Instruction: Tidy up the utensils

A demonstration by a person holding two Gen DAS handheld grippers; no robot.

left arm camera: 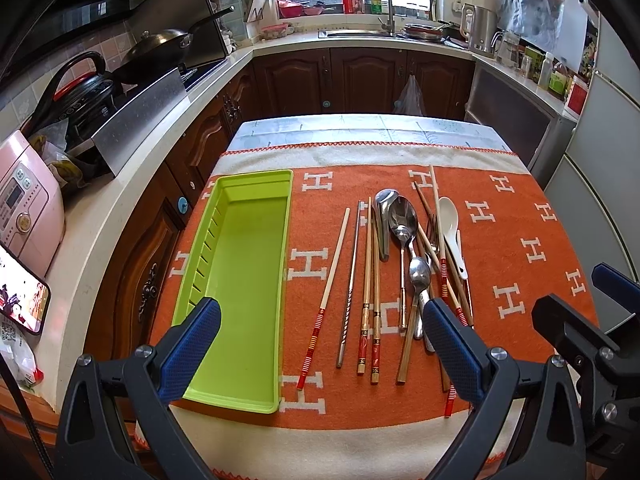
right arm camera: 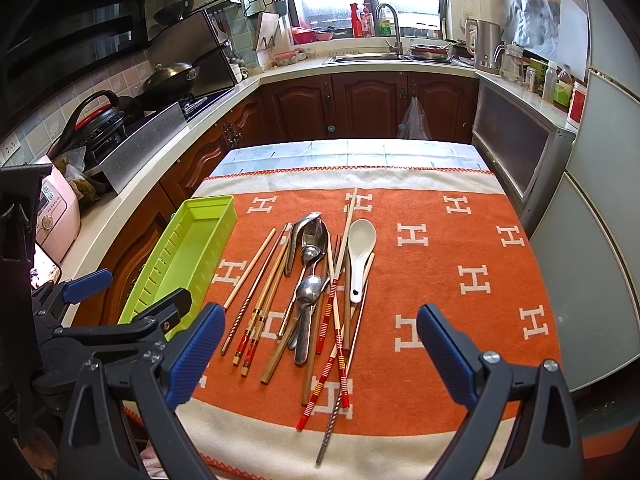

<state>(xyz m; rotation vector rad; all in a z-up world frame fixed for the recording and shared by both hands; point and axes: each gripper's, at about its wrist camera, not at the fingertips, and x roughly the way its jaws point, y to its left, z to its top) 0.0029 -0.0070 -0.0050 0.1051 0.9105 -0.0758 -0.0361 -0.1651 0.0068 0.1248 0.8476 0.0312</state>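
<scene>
A lime-green tray [left arm camera: 202,260] [right arm camera: 224,210] lies empty on the left of the orange blanket [left arm camera: 520,208] [right arm camera: 460,248]. To its right is a loose heap of utensils: several wooden chopsticks [left arm camera: 335,256] [right arm camera: 250,270], metal spoons [left arm camera: 405,218] [right arm camera: 314,236], a fork [left arm camera: 432,226] and a white ceramic spoon [left arm camera: 450,216] [right arm camera: 360,240]. My left gripper [left arm camera: 320,344] hangs open above the near table edge, between tray and heap. My right gripper [right arm camera: 318,356] is open over the near ends of the chopsticks. Neither holds anything.
A counter runs along the left with a pink cooker [left arm camera: 24,208], a phone [left arm camera: 24,300] and a stove with a wok [left arm camera: 160,46]. Behind are wooden cabinets [left arm camera: 360,80], a sink [left arm camera: 384,32] and a kettle [left arm camera: 480,28]. A fridge [right arm camera: 600,200] stands at right.
</scene>
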